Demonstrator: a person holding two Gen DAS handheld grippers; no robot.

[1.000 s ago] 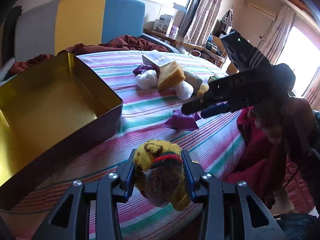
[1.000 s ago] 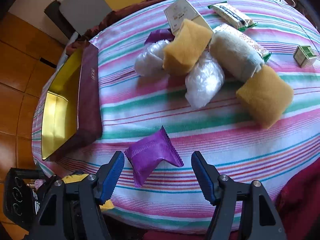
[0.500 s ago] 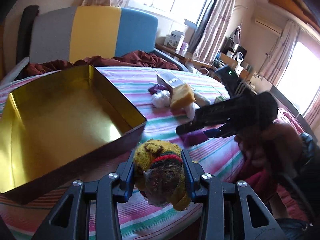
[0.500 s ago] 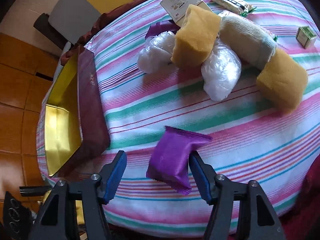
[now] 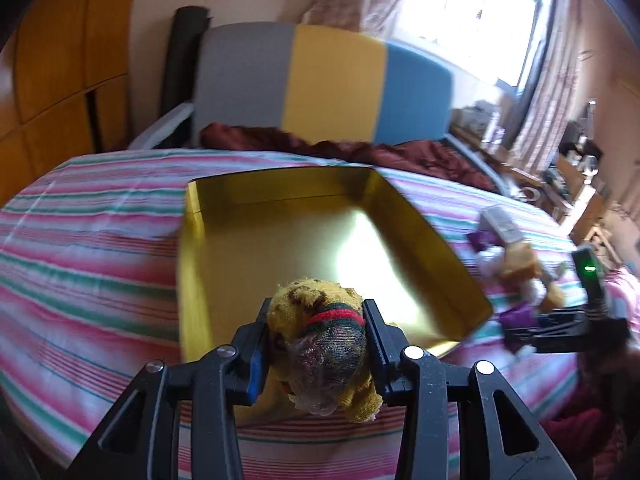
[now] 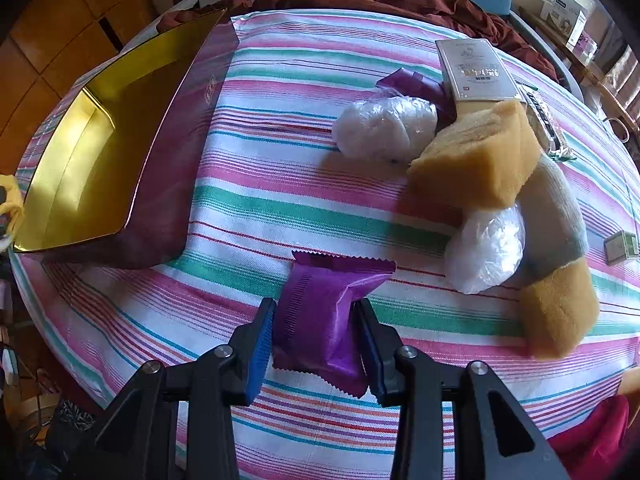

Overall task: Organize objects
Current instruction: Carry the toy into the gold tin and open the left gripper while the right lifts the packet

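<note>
While gripping a yellow knitted bundle (image 5: 320,344), left gripper (image 5: 316,344) poised over the near edge of the open gold tin (image 5: 384,196), jaws closed on it. Right gripper (image 6: 316,340) pinching a purple packet (image 6: 324,312) near the tabletop's front edge, whether lifted or not, cannot tell. Next, probably: carry further over the tin, loosen, drop; then bring the packet across. Striped cloth (image 6: 280,200) over the tabletop, remaining sponges and bags (image 6: 480,160) heaped toward its right edge; colour-block sofa (image 5: 332,84) and curtained window behind.

Left black plastic two-finger gripper (image 5: 316,334): silver screw heads, blue pads. Right black plastic two-finger gripper (image 6: 316,330): same build, ribbed blue pads, triangular cut-outs.
</note>
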